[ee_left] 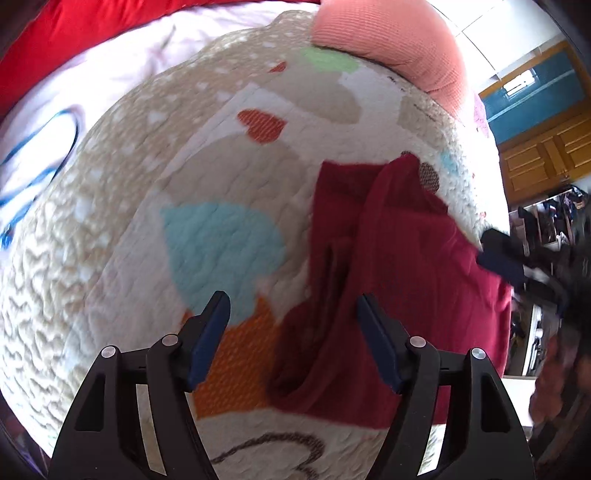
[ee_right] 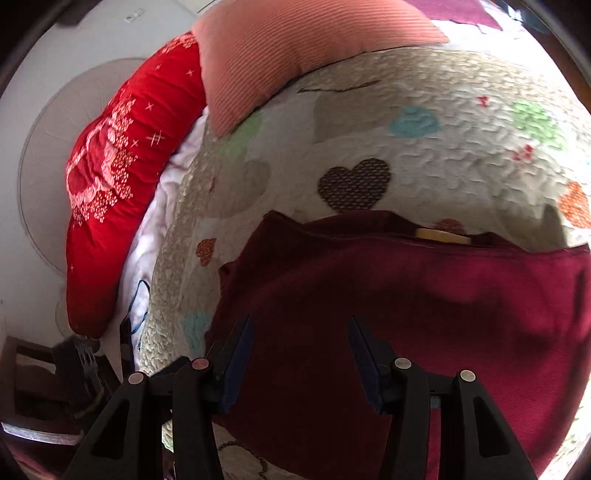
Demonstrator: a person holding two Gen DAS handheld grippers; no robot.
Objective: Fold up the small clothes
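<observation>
Through the left wrist camera I saw the left hand-held gripper standing wide open with nothing between its blue pads. It pointed down at the bed, its left finger over the quilt and its right finger over the edge of the dark red garment. The garment lay rumpled and partly doubled over on the quilt, mostly to the right of the gripper and reaching away toward the far side of the bed. At the garment's right edge a blurred dark shape with a blue pad, which I took for the other gripper, sat close to the cloth; I could not tell whether it touched. The quilt was cream and puckered, printed with coloured hearts. A salmon pillow lay at the far end, a red cushion and a white sheet along the left. A wooden cabinet stood beyond the bed on the right.

Through the right wrist camera the right hand-held gripper was also open and empty, both fingers hovering over the garment, which filled the lower half of the view. Its far hem ran straight across the quilt, just below a brown heart print. The salmon pillow lay beyond, the red cushion against a white wall on the left.
</observation>
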